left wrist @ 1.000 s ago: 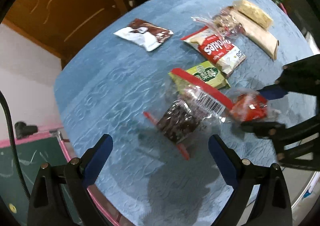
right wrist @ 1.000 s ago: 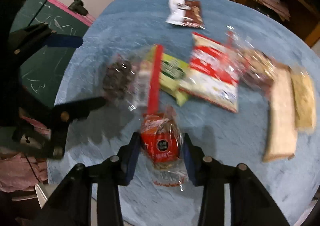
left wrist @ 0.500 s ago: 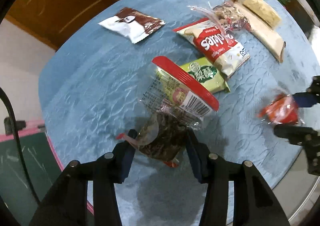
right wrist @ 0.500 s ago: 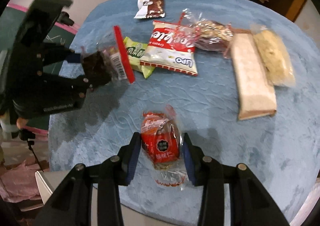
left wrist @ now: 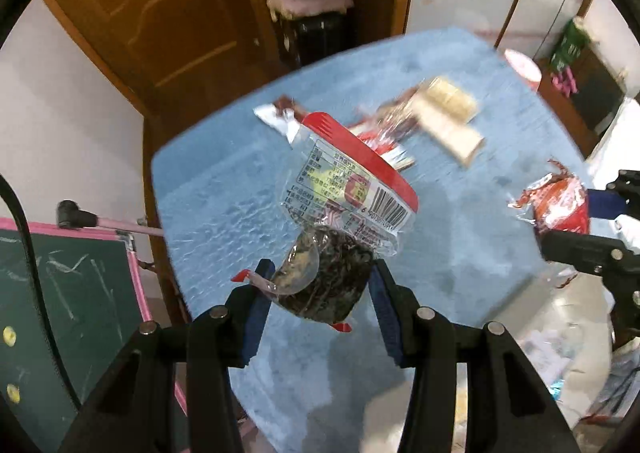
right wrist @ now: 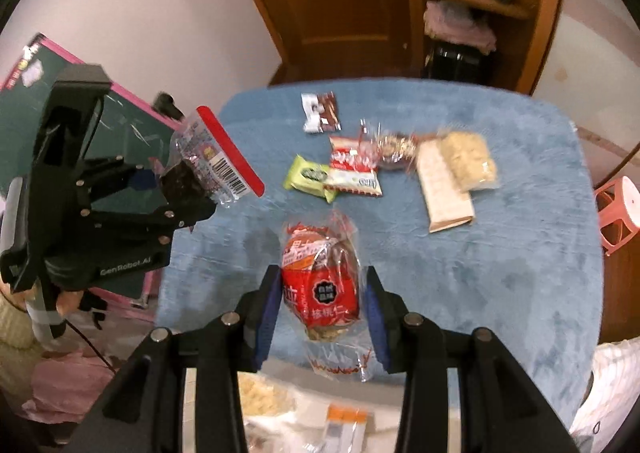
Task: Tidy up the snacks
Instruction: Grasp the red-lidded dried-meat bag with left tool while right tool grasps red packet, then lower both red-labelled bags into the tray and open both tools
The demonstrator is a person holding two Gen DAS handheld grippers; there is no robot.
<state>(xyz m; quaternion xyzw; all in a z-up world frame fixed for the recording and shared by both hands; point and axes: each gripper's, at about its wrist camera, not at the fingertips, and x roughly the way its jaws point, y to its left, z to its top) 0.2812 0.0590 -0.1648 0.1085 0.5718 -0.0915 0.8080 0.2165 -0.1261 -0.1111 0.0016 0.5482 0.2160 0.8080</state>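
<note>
Left wrist view: the left gripper (left wrist: 318,289) is clamped on a clear bag (left wrist: 344,213) with a red top strip and a dark snack in its lower end; its pads press that dark lump from both sides, and the bag hangs above the blue table (left wrist: 224,189). Its jaws have just been closing, with the bag between them. At the right edge the right gripper (left wrist: 588,221) grips a red pack (left wrist: 560,205).

Right wrist view: the right gripper (right wrist: 320,303) is closed on the red pack (right wrist: 320,285), above the table's (right wrist: 500,273) near edge. On the table lie a green pack (right wrist: 310,177), a red-and-white pack (right wrist: 354,169), a brown-and-white pack (right wrist: 320,113) and two pale bars (right wrist: 452,177)
</note>
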